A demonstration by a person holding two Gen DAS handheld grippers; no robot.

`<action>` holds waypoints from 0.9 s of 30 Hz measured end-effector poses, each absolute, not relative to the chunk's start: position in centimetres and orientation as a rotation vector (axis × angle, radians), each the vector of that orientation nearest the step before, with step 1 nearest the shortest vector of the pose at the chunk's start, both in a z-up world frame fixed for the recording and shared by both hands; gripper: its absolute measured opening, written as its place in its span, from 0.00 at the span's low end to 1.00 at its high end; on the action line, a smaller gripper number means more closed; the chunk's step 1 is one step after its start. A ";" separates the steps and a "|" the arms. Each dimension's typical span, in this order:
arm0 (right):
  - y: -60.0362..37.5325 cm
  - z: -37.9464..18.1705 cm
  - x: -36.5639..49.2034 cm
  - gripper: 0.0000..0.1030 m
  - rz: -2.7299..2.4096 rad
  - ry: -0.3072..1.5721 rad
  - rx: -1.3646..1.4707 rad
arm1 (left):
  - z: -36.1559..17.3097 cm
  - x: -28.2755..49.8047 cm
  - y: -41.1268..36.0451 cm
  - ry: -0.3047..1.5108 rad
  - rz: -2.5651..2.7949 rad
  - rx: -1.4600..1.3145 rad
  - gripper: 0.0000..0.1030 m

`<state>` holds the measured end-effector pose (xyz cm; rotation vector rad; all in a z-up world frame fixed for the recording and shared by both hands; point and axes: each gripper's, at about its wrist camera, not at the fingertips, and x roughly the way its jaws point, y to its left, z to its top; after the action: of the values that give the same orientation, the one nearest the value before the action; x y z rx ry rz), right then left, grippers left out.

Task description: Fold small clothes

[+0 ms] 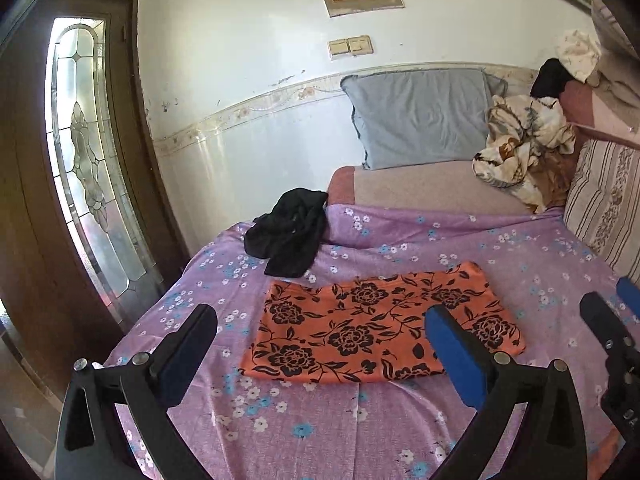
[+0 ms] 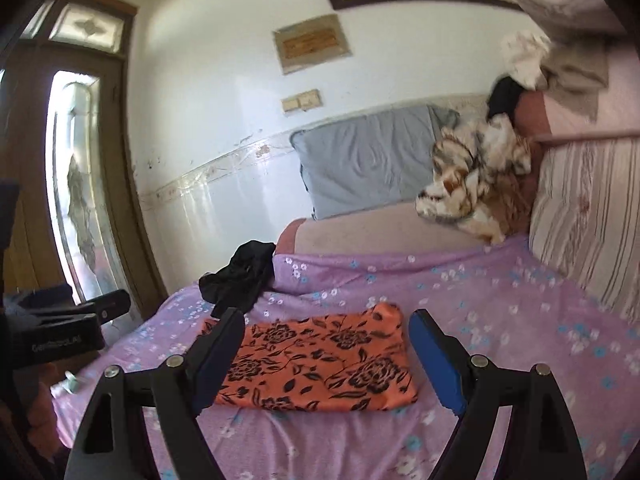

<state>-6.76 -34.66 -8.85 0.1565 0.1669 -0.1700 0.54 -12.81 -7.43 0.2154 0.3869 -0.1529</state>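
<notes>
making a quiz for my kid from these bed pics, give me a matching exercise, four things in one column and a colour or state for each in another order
Column one:
1. folded garment
2. black garment
3. pillow
4. bedsheet

Column two:
A. crumpled in a heap near the bed's left edge
B. purple with small white and blue flowers
C. orange with black roses, lying flat
D. plain grey-blue, leaning against the wall

Pairs: 1-C, 2-A, 3-D, 4-B
</notes>
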 end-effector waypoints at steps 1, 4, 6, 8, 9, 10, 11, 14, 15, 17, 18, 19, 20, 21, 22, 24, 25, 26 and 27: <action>-34.7 -8.7 -6.9 0.84 -0.157 0.159 0.161 | -7.5 0.5 -12.9 0.394 -0.151 0.215 1.00; -35.1 -8.3 -7.4 0.84 -0.131 0.142 0.194 | -7.9 0.1 -13.3 0.411 -0.139 0.227 1.00; -35.5 -8.2 -7.6 0.84 -0.130 0.130 0.213 | -8.1 -0.1 -13.4 0.417 -0.128 0.239 1.00; -35.8 -8.1 -7.8 0.84 -0.126 0.123 0.235 | -8.1 -0.5 -13.3 0.416 -0.127 0.252 1.00; -35.9 -8.1 -7.7 0.84 -0.125 0.123 0.240 | -8.0 -0.7 -13.2 0.413 -0.127 0.261 1.00; -36.0 -8.1 -7.6 0.84 -0.124 0.126 0.243 | -7.9 -0.9 -13.0 0.410 -0.128 0.265 1.00; -35.9 -8.2 -7.5 0.84 -0.124 0.131 0.243 | -7.8 -1.1 -12.8 0.407 -0.129 0.261 1.00; -35.6 -8.4 -7.1 0.84 -0.121 0.148 0.257 | -7.3 -1.2 -11.8 0.413 -0.133 0.233 1.00; -35.4 -8.5 -7.1 0.84 -0.123 0.149 0.258 | -7.2 -1.2 -11.6 0.420 -0.133 0.227 1.00; -34.9 -8.6 -7.2 0.84 -0.133 0.158 0.249 | -6.9 -1.1 -11.1 0.434 -0.135 0.209 1.00; -34.7 -8.5 -7.3 0.84 -0.138 0.165 0.242 | -6.7 -1.2 -10.7 0.437 -0.133 0.200 1.00; -34.4 -8.5 -7.4 0.84 -0.146 0.171 0.236 | -6.7 -1.3 -10.4 0.437 -0.130 0.196 1.00; -33.9 -8.4 -7.5 0.84 -0.177 0.192 0.227 | -6.6 -1.4 -10.0 0.434 -0.125 0.196 1.00; -33.6 -8.4 -7.4 0.84 -0.204 0.217 0.223 | -6.6 -1.5 -9.8 0.431 -0.120 0.197 1.00; -33.3 -8.4 -7.4 0.84 -0.215 0.241 0.225 | -6.6 -1.6 -9.5 0.425 -0.112 0.197 1.00; -32.4 -8.4 -7.5 0.84 -0.228 0.282 0.215 | -6.6 -1.6 -8.8 0.420 -0.098 0.187 1.00; -31.7 -8.5 -7.7 0.84 -0.245 0.298 0.199 | -6.6 -1.5 -8.6 0.424 -0.098 0.179 1.00; -31.1 -8.5 -7.9 0.84 -0.248 0.305 0.188 | -6.6 -1.4 -8.3 0.429 -0.103 0.168 1.00; -30.6 -8.5 -8.0 0.84 -0.242 0.311 0.182 | -6.6 -1.4 -8.1 0.435 -0.110 0.156 1.00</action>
<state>-7.99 -30.63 -8.52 0.1818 0.3108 -0.2419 -1.36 -8.07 -6.56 0.1559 0.4351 -0.1098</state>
